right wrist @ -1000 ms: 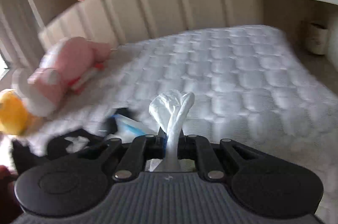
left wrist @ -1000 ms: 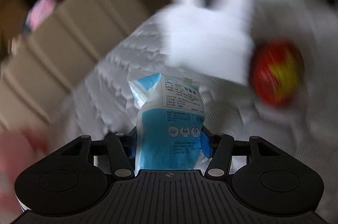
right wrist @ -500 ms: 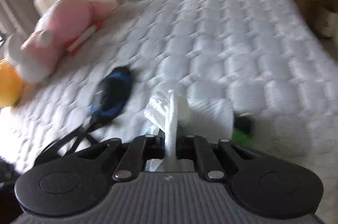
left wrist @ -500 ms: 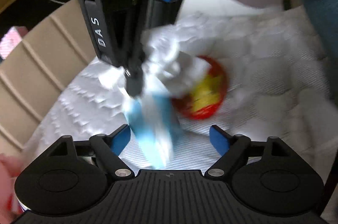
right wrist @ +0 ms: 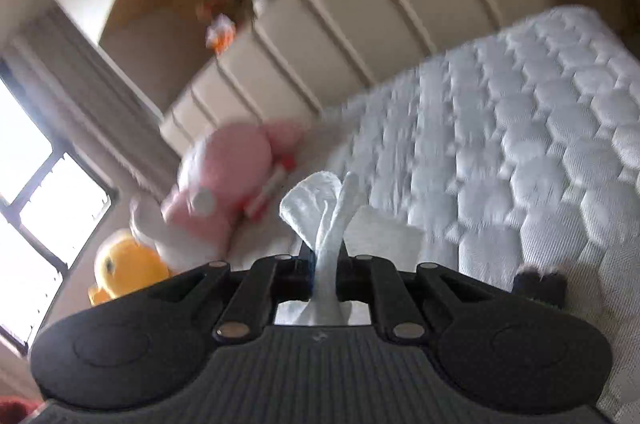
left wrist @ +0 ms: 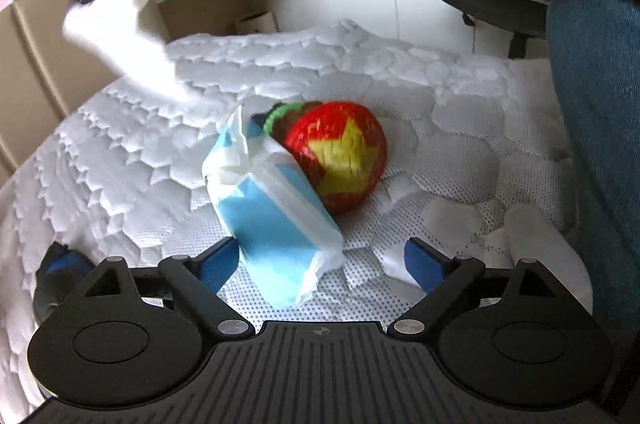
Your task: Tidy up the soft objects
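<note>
A blue and white soft pack lies on the white quilted mattress, leaning against a red strawberry plush with a yellow star. My left gripper is open just behind the pack, its left blue pad beside the pack's side. A white cloth hangs blurred at the upper left of the left wrist view, held by the other gripper. In the right wrist view my right gripper is shut on that white cloth, lifted above the mattress.
A pink plush and a yellow plush lie by the beige headboard. A window is at left. A person's blue-clad leg stands at the bed's right edge, with a black chair behind.
The left gripper let go of the blue pack, which now lies against the strawberry plush. The right gripper rose and tilted with the white cloth still in it.
</note>
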A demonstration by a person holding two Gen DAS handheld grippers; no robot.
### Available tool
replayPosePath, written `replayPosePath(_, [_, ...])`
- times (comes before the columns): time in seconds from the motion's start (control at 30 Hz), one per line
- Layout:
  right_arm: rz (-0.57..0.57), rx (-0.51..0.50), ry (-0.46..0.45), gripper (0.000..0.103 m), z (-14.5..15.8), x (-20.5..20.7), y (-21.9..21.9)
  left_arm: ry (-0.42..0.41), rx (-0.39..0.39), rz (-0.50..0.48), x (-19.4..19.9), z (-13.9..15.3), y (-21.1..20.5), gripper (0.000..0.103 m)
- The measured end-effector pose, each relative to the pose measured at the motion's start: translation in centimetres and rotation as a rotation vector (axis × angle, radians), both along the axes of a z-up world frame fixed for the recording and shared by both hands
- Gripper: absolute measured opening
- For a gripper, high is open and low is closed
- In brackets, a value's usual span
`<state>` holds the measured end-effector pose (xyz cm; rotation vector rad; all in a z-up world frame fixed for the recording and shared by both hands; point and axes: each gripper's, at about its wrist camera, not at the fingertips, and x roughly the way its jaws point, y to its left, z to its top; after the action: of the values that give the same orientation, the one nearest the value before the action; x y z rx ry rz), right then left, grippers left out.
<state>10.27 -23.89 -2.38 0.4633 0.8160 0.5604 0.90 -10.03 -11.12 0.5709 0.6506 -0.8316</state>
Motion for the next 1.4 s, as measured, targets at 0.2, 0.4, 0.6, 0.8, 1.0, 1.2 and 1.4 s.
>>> replayPosePath(0.2, [0.05,-0.361,0.152,0.008,-4.2,0.8,3.0,0.005,0.052,-0.04,0.2,-0.2,-0.1,0.094])
replayPosePath(0.4, [0.04,-0.565,0.03,0.008,-4.1,0.1,5.0,0.067,0.02,0.061,2.9,2.2,3.6,0.095])
replayPosePath(0.6, [-0.041,-0.548,-0.049,0.01,-2.3,1.2,5.5,0.126,-0.104,0.601,9.4,3.5,11.6,0.099])
replayPosePath(0.8, [-0.047,-0.265,-0.067,0.01,-0.6,2.4,5.5,0.037,0.043,0.696,13.7,0.6,12.6,0.1])
replayPosePath(1.0, [0.029,-0.287,-0.103,0.01,-0.2,0.6,5.3,-0.001,0.066,0.705,13.8,0.6,11.1,0.1])
replayPosePath(1.2, [0.0,-0.089,-0.027,0.013,0.3,-0.2,2.9,0.502,-0.595,0.608,12.3,3.5,15.0,0.101])
replayPosePath(1.4, [0.099,-0.054,0.064,0.016,-0.7,-0.2,5.7,0.883,-0.87,0.877,12.9,0.4,20.0,0.101])
